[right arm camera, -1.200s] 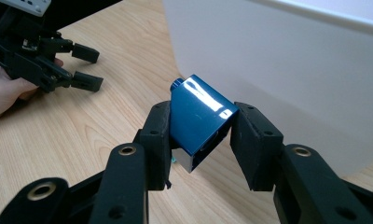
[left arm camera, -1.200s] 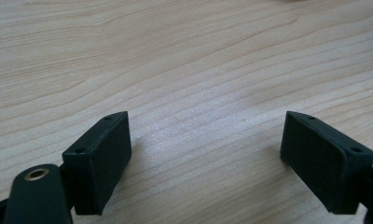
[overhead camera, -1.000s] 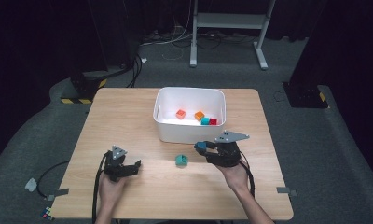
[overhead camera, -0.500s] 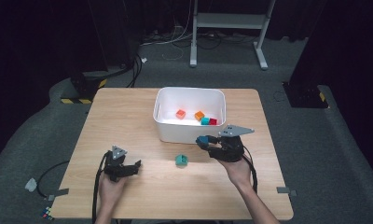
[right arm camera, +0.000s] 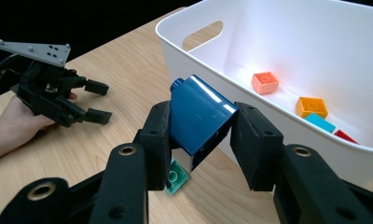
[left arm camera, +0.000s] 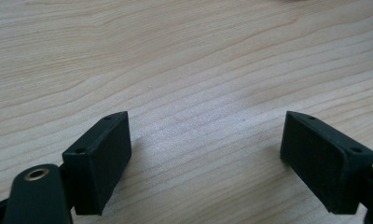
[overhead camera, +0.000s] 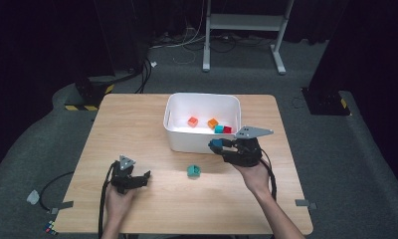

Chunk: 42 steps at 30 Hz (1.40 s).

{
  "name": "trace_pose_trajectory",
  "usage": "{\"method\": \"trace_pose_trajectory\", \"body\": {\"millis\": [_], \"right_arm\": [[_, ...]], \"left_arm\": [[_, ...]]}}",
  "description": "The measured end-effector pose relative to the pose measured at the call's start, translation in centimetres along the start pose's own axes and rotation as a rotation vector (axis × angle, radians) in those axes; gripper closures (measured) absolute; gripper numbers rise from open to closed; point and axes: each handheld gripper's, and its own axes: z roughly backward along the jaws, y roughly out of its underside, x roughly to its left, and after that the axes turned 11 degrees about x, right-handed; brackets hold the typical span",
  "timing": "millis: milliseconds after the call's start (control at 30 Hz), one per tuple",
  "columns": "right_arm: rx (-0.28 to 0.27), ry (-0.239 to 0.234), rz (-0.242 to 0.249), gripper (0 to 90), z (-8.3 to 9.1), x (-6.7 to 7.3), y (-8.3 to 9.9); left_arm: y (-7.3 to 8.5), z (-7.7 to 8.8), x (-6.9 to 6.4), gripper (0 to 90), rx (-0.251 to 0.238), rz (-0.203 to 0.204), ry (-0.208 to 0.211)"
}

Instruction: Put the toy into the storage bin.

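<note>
A dark room with black drapes and a grey carpet surrounded the pale wooden desk (overhead camera: 137, 124), and we worked from its near edge. Nearest us on the left, our left gripper (overhead camera: 137, 179) sat low over bare wood, its jaws spread wide with nothing between them, well apart from everything else.

A little farther in, between our two hands, one green brick (overhead camera: 193, 171) lay flat on the desk, studs up. It lay closer to our right hand than to our left.

Our right gripper (right arm camera: 201, 130) was clamped on a blue brick (right arm camera: 198, 114), one pad on each side face. The brick was tilted, with a stud at its upper left corner in the right gripper view, so its stud side faced up and away from the bin. From above, the blue brick (overhead camera: 217, 145) hung in the air just in front of the near wall of the white bin (overhead camera: 202, 142), about level with the rim and not yet over the opening. The bin lay straight ahead of the jaws, so we judged the next move to be a lift and push forward over that wall.

Farthest off, on the bin floor, we counted four bricks: a salmon one (right arm camera: 265, 82), an orange one (right arm camera: 312, 107), a teal one (right arm camera: 320, 123) and a red one (right arm camera: 347, 136). Six bricks in all, one bin.
</note>
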Motion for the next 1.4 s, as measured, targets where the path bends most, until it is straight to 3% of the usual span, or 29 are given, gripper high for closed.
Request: {"method": "trace_pose_trajectory", "body": {"millis": [233, 367, 733, 1167, 1400], "right_arm": [[-0.007, 0.002, 0.004, 59.0, 0.4, 0.0, -0.8], [-0.021, -0.025, -0.007, 59.0, 0.7, -0.3, -1.5], [-0.045, -0.019, -0.003, 59.0, 1.4, -0.7, -3.5], [-0.027, 0.000, 0.000, 59.0, 0.8, -1.3, -6.1], [-0.021, 0.013, -0.022, 59.0, 0.4, -2.2, -6.9]], "left_arm": [[0.0, 0.0, 0.0, 16.4, 0.000, 0.000, 0.000], [0.0, 0.0, 0.0, 16.4, 0.000, 0.000, 0.000], [0.0, 0.0, 0.0, 16.4, 0.000, -0.001, 0.000], [0.0, 0.0, 0.0, 16.4, 0.000, -0.001, 0.000], [0.0, 0.0, 0.0, 16.4, 0.000, -0.001, 0.000]]}}
